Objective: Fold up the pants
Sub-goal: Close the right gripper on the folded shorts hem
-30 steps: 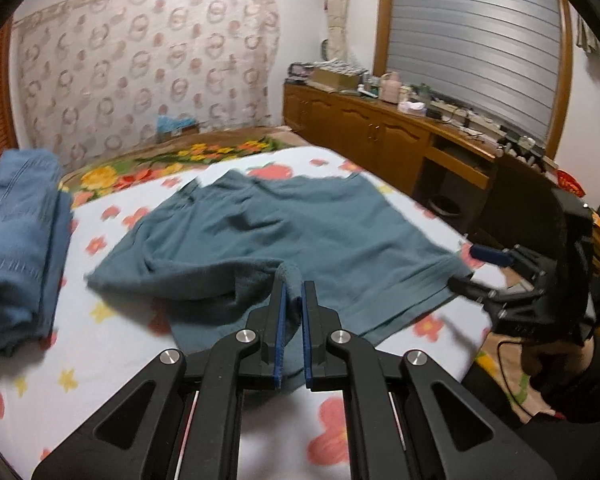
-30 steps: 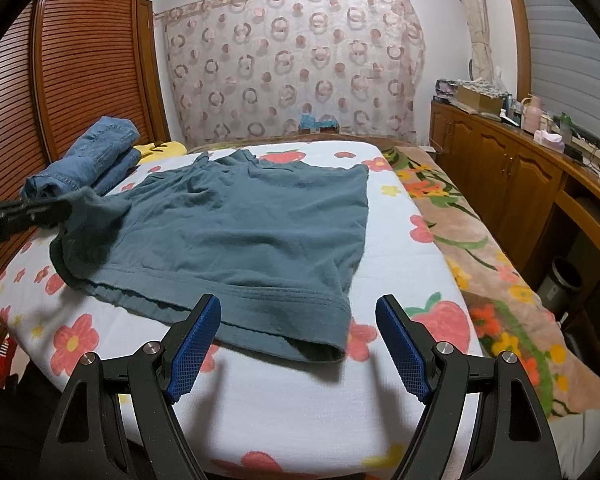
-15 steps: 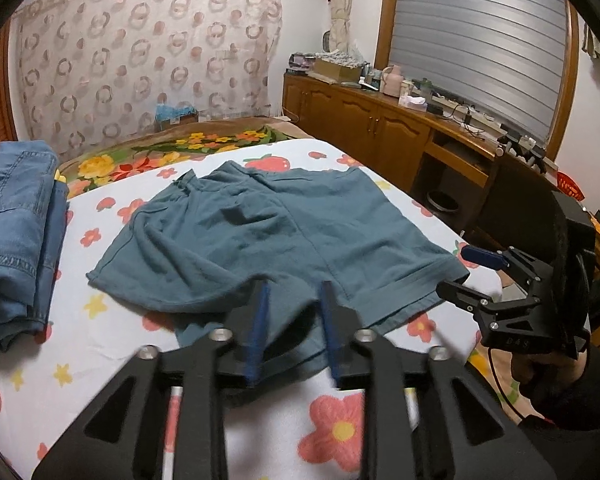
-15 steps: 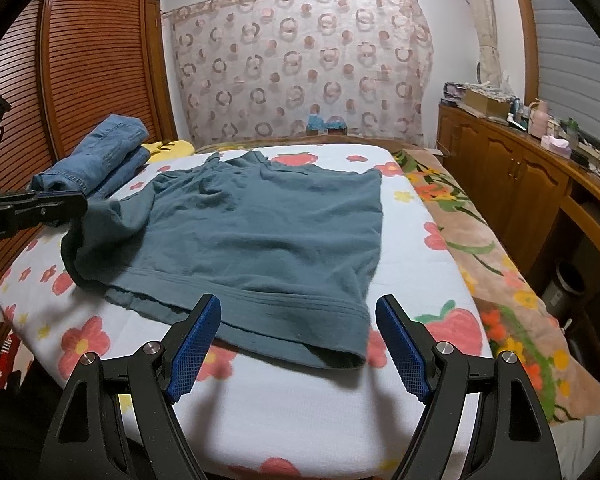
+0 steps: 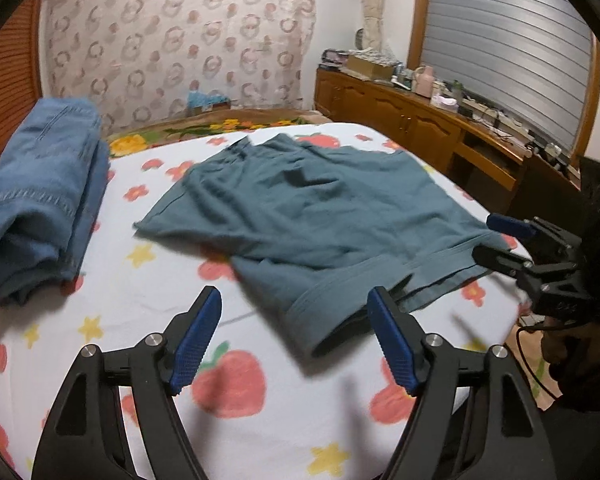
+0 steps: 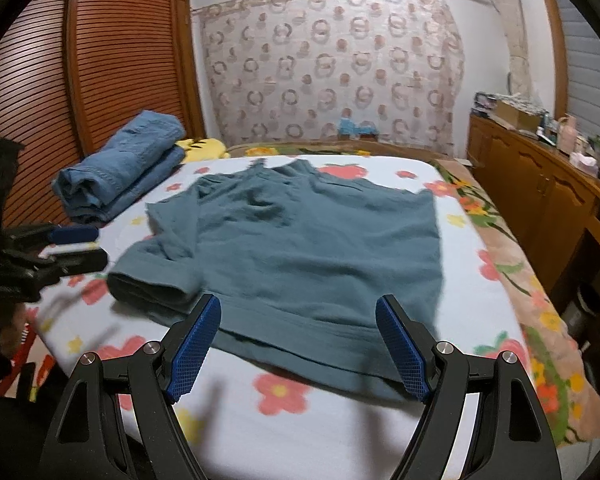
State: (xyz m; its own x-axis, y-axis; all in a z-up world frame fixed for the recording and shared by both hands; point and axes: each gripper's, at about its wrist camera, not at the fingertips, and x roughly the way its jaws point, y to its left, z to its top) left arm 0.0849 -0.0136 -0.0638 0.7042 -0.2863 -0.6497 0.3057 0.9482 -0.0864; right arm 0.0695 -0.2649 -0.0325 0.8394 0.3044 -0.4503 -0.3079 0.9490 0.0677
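The teal pants (image 6: pixel 308 248) lie spread on the bed (image 5: pixel 260 432), 1 leg folded over. The left claw (image 5: pixel 294 344) is opening, empty; the right claw (image 6: pixel 298 350) gapes empty. Next probably calls for gripping the near hem.

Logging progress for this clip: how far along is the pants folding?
Early. Done: the folded jeans sit stacked at the bed's far side. In hand: nothing; the teal shorts lie spread with one leg flopped over, the left claw is opening off them, the right claw open. Left: every fold of the shorts.
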